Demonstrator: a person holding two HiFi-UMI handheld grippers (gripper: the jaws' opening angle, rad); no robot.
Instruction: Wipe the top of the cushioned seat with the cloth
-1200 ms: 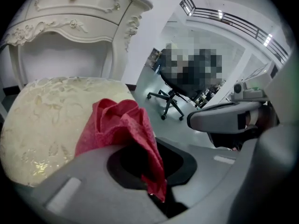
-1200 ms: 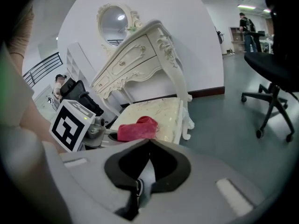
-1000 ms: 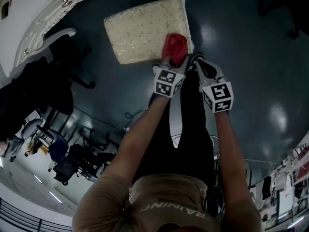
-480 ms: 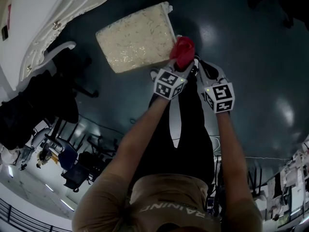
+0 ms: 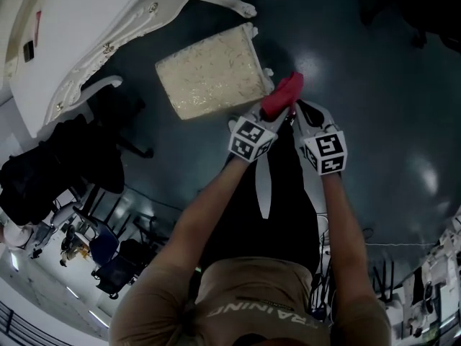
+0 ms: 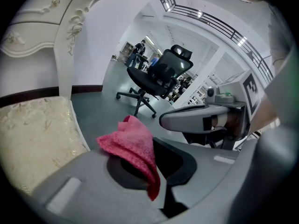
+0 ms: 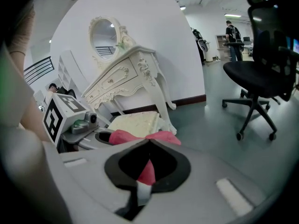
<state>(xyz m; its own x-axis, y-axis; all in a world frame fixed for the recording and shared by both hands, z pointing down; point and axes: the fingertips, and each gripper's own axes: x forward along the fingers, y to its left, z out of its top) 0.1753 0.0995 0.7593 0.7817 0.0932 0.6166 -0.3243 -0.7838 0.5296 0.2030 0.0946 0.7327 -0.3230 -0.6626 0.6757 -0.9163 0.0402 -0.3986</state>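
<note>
The cushioned seat point(image 5: 209, 71) is a cream patterned pad standing on the dark floor; it also shows in the left gripper view point(image 6: 32, 139) and the right gripper view point(image 7: 135, 122). The red cloth point(image 5: 282, 96) hangs bunched just off the seat's right corner, clear of the pad. My left gripper point(image 5: 277, 110) is shut on the cloth point(image 6: 133, 143). My right gripper point(image 5: 297, 107) sits tight beside it, jaws closed, with a strip of the cloth point(image 7: 147, 171) caught between them. The two grippers nearly touch at their tips.
A white carved dressing table point(image 5: 94, 42) stands behind and left of the seat, its leg point(image 7: 161, 97) next to the pad. Black office chairs point(image 7: 261, 69) point(image 6: 156, 76) stand on the glossy dark floor point(image 5: 374, 85). People stand far off in the hall.
The cloth and both grippers have come off the seat's near right corner and now sit to its right, above the floor. The right gripper has closed in against the cloth.
</note>
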